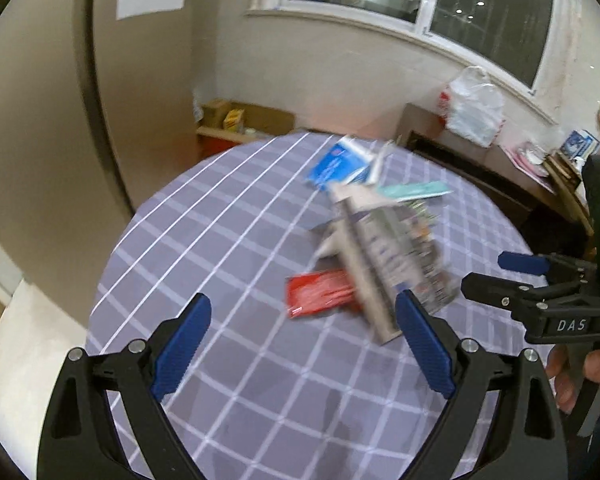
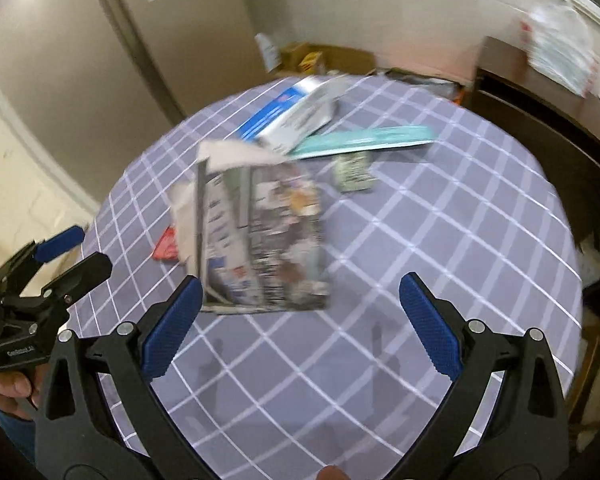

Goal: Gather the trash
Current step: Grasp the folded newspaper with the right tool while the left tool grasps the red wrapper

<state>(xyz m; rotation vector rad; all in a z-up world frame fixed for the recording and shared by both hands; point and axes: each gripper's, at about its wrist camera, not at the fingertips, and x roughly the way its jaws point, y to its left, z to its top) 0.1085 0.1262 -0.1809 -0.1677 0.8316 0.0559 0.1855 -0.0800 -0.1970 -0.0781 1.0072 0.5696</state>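
So both grippers, left (image 1: 303, 347) and right (image 2: 300, 326), have fingers spread, empty; printed box (image 2: 266, 236) just ahead needs grabbing next.

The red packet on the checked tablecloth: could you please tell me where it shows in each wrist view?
Left wrist view: the red packet lies just below centre, left of the big printed box, between the open fingers.
Right wrist view: only a red corner peeks out at centre-left, behind that box.
Shared landmark: the blue box at the table's far edge.
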